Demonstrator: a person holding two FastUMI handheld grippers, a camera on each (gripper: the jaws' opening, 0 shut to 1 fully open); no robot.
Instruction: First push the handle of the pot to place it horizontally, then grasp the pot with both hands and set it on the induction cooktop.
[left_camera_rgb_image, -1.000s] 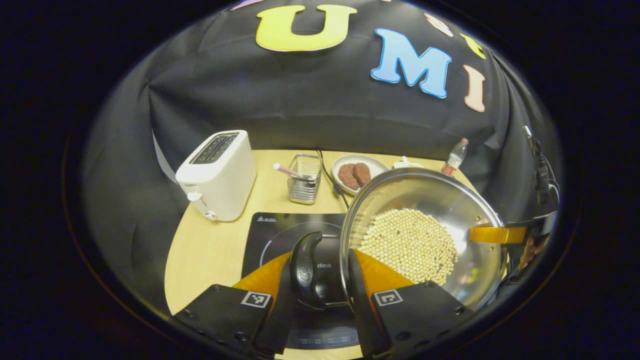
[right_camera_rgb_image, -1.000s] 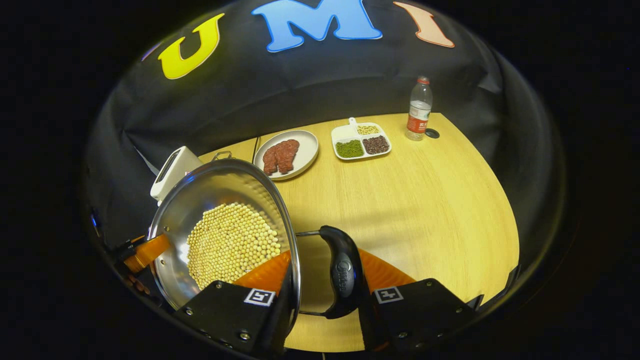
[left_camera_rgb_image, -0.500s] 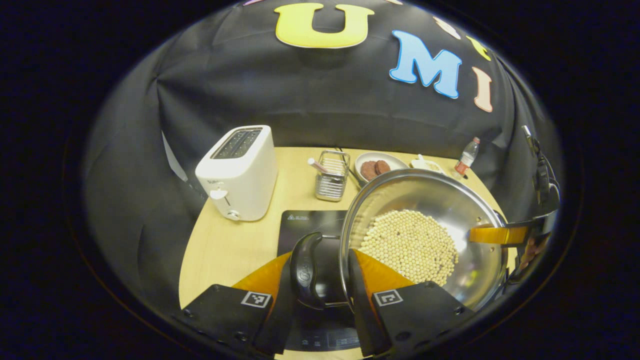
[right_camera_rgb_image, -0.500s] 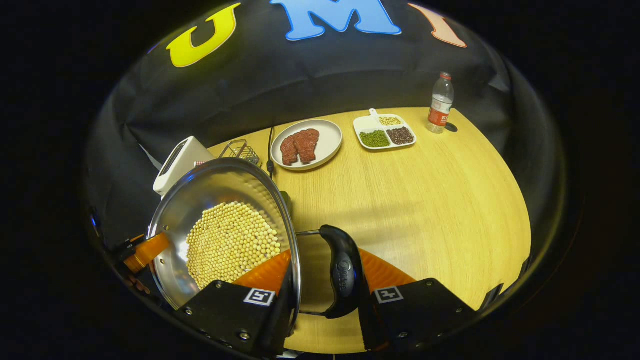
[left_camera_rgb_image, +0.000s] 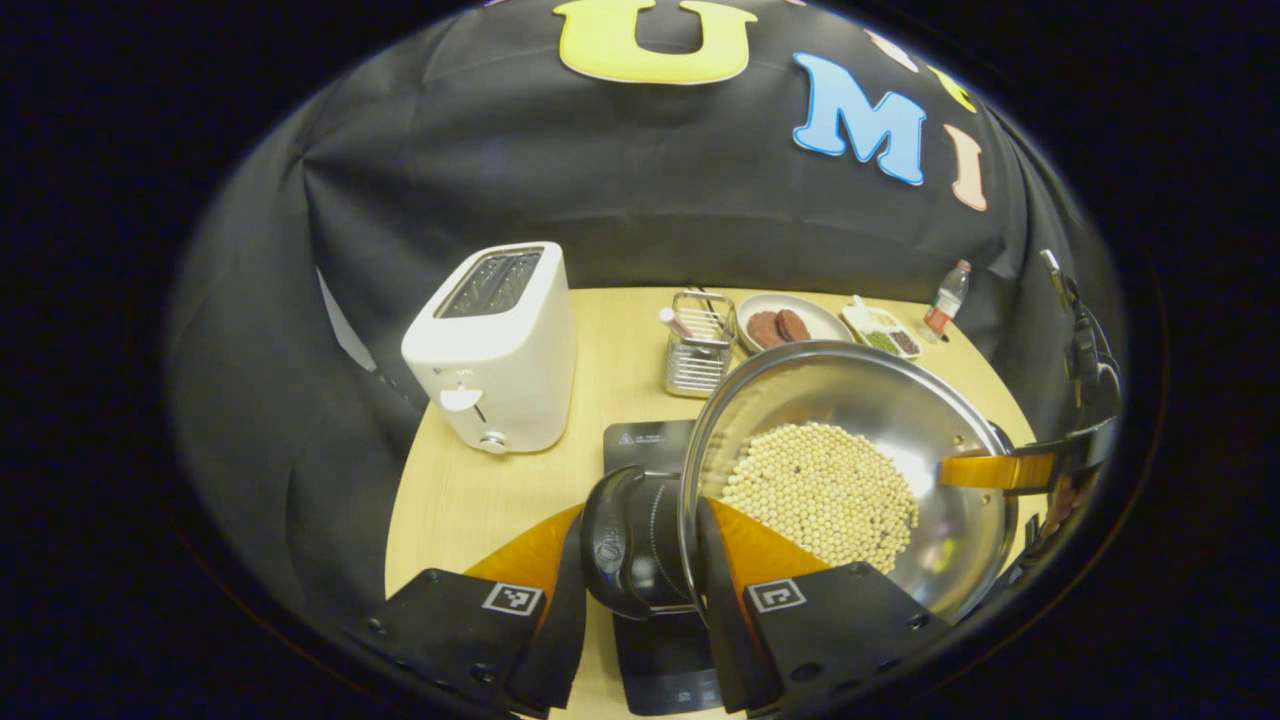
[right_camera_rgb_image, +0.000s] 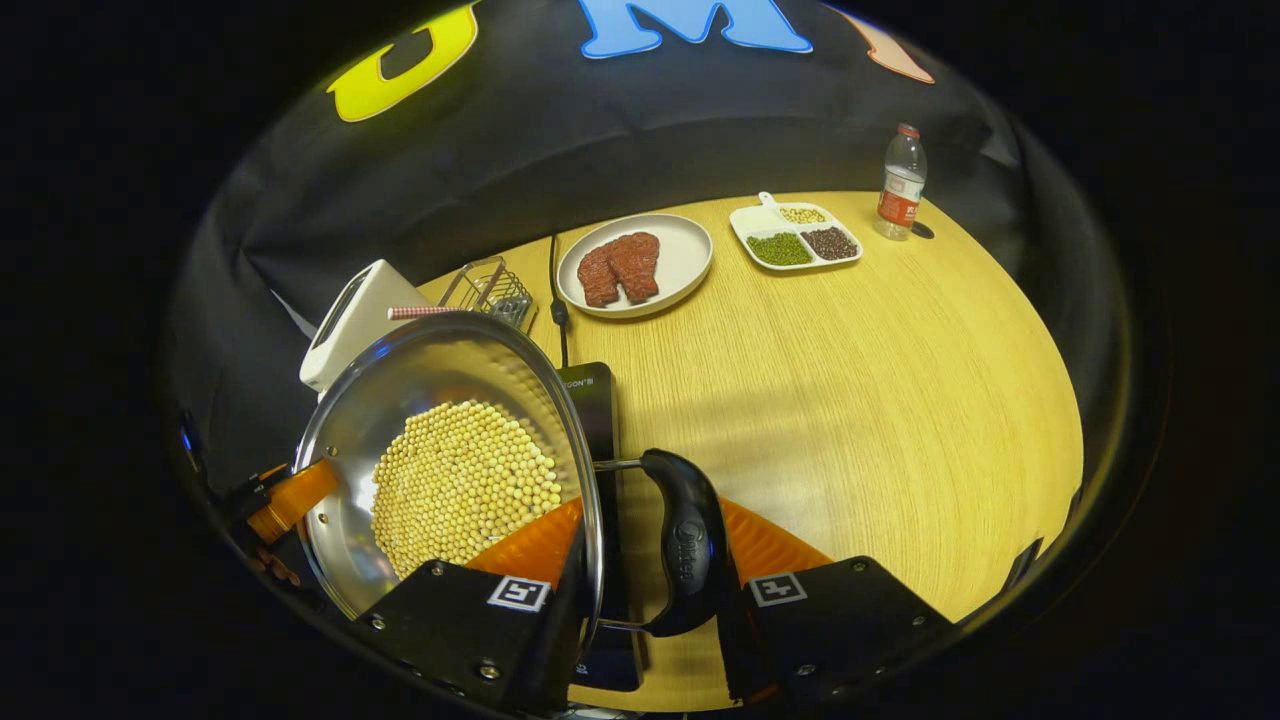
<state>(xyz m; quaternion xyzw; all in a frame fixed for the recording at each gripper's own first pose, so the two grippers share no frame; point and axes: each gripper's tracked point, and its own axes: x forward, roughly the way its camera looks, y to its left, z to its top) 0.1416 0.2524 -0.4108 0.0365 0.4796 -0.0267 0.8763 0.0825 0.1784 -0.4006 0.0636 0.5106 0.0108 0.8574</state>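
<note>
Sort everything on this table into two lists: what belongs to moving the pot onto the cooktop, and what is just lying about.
Belongs to the job:
pot of beans
its two black handles
induction cooktop
left gripper
right gripper

Just lying about:
toaster
wire basket
plate of meat
divided dish
bottle

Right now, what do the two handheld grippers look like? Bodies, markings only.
Left gripper: two black angular plates with visible screws, each carrying a small square black-and-white fiducial tag. Right gripper: same build, matching black plates, screws and one tag per side. No sleeve or cable can be made out on either.
</note>
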